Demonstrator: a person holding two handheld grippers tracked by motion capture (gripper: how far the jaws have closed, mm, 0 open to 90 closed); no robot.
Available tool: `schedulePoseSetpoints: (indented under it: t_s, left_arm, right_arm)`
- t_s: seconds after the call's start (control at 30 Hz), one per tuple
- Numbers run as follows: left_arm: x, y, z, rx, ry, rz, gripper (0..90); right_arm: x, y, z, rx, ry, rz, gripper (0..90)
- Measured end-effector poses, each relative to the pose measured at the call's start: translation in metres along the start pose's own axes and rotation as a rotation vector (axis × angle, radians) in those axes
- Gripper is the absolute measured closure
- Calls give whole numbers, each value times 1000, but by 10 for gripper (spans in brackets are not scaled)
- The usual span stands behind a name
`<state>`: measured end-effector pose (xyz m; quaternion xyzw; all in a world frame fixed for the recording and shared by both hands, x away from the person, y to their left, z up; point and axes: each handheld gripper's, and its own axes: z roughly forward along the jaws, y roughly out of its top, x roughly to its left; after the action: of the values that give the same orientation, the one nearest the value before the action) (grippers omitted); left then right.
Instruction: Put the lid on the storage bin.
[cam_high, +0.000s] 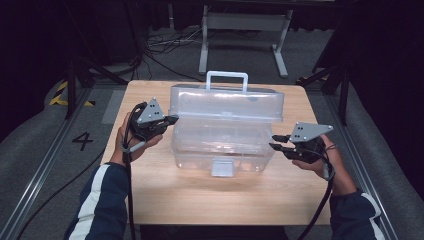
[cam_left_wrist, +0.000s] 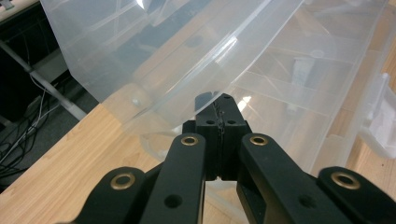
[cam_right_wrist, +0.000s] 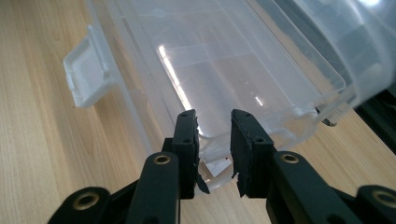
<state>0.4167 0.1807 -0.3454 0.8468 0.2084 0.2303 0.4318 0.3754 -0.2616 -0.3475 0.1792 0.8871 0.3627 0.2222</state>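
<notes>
A: Where do the arms come in?

B: Both forearms, in dark blue sleeves with white stripes, enter from six o'clock in the high view. The left hand (cam_high: 131, 137) sits at about nine o'clock and the right hand (cam_high: 327, 159) at about four.

A: And the left black two-jaw claw (cam_high: 172, 120)?

B: It points towards three o'clock, grey three-cornered plate on top. In the left gripper view its jaws are pressed together, pads meeting.

A: The right black two-jaw claw (cam_high: 274, 141)?

B: It points towards nine o'clock, held level. Its jaws stand apart with a clear gap between the pads (cam_right_wrist: 187, 135), cable trailing down towards six.
</notes>
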Motion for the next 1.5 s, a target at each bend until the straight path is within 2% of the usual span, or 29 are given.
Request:
schedulePoseSetpoints:
  t_s: [0.17, 0.3, 0.63, 0.77, 0.9, 1.07, 1.3, 1.5]
  left_arm:
    - [-3, -7, 1, 10, -10, 1, 900]
    - [-6, -13, 1, 11, -3, -7, 900]
    - [-14, -25, 2, 18, -5, -17, 900]
    - [-17, -30, 3, 34, -4, -14, 900]
    - [-18, -31, 4, 48, 15, -4, 900]
    - [-20, -33, 4, 62, 14, 5, 900]
    - [-23, -38, 4, 73, 14, 3, 900]
    - [-24, -42, 3, 87, 13, -2, 900]
  right_arm:
    - [-2, -4, -3, -2, -18, 19, 719]
    - [-3, -6, -1, 10, -11, 23, 711]
    - [-2, -11, -1, 22, -40, 46, 605]
    - [-4, -18, -4, 26, -62, 71, 558]
    - [-5, -25, -4, 28, -64, 107, 521]
    - [-6, -32, -1, 34, -71, 131, 484]
    - [-4, -31, 2, 37, -64, 133, 462]
    - [-4, -31, 3, 36, -77, 135, 440]
